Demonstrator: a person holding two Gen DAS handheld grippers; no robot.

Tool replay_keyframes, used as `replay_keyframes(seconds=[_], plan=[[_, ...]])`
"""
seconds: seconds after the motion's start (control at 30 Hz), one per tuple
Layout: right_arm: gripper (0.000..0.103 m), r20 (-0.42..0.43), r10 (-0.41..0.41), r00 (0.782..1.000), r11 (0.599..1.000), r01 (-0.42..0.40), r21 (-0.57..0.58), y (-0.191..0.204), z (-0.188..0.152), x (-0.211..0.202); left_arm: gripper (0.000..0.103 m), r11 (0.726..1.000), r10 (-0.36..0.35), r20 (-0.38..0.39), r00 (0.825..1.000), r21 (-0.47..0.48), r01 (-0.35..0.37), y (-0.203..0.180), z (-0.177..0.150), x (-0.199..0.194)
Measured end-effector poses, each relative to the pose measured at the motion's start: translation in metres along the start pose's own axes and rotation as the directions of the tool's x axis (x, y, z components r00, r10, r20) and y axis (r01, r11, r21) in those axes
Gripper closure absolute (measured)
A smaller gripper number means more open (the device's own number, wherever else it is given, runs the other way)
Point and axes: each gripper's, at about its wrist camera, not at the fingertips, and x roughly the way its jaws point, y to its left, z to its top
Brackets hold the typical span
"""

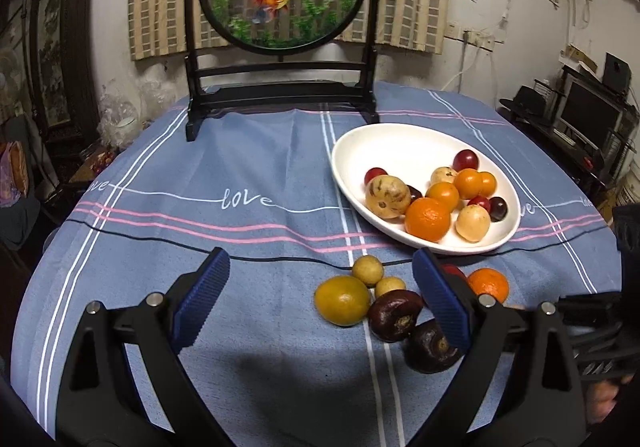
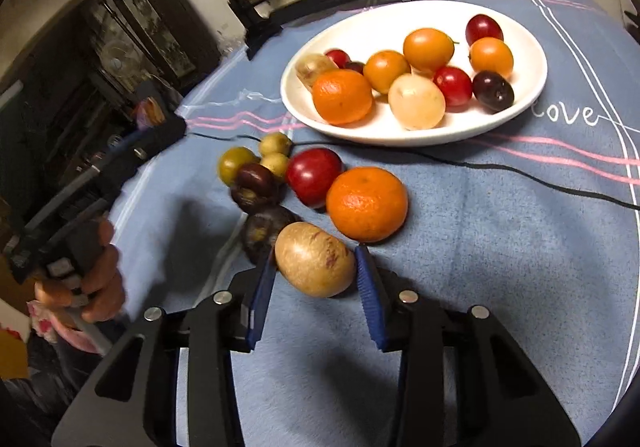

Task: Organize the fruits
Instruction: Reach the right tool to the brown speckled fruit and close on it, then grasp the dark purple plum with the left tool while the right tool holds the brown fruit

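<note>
Gripping a tan speckled fruit, our right gripper has narrow jaws, both pads against its sides, seemingly just off the surface; we can't confirm the lift. Our left gripper hangs wide and empty near the loose pile. Risks: the round fruit squirts out of the pads and rolls; a low carry clips the orange or red plum; a drop into the crowded white plate knocks fruit over its shallow rim.
</note>
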Motion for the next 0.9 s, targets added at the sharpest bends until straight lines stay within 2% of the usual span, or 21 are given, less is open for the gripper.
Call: replay_keyframes(seconds=[0.07, 0.13, 0.23, 0.27, 0.33, 0.43, 0.7, 0.9], plan=[[0.062, 0.043, 0.035, 0.998, 0.999, -0.035, 0.009, -0.001, 0.002, -0.013, 0.009, 0.997, -0.063, -0.015, 0.998, 0.036, 0.064, -0.005, -0.002, -0.001], [0.062, 0.113, 0.036, 0.993, 0.999, -0.038, 0.019, -0.005, 0.005, -0.03, 0.01, 0.982, -0.137, -0.04, 0.99, 0.126, 0.141, -0.02, -0.008, -0.005], [0.062, 0.16, -0.004, 0.987, 0.999, -0.004, 0.048, -0.013, 0.008, -0.041, 0.02, 0.929, -0.205, -0.081, 0.975, 0.298, 0.22, -0.05, -0.025, -0.009], [0.062, 0.161, -0.011, 0.987, 0.999, 0.002, 0.055, -0.015, 0.008, -0.042, 0.022, 0.906, -0.22, -0.105, 0.97, 0.347, 0.243, -0.061, -0.031, -0.009], [0.062, 0.155, -0.023, 0.988, 0.998, 0.013, 0.066, -0.017, 0.008, -0.04, 0.023, 0.877, -0.224, -0.132, 0.966, 0.405, 0.259, -0.074, -0.041, -0.009], [0.062, 0.14, -0.034, 0.99, 0.998, 0.026, 0.058, -0.017, 0.007, -0.038, 0.023, 0.853, -0.222, -0.162, 0.962, 0.447, 0.272, -0.085, -0.053, -0.006], [0.062, 0.127, -0.047, 0.991, 0.998, 0.041, 0.046, -0.013, 0.007, -0.035, 0.034, 0.863, -0.219, -0.219, 0.951, 0.411, 0.293, -0.082, -0.057, 0.004], [0.062, 0.131, -0.05, 0.99, 0.998, 0.046, 0.035, -0.01, 0.007, -0.036, 0.034, 0.882, -0.19, -0.248, 0.95, 0.382, 0.276, -0.078, -0.056, 0.017]])
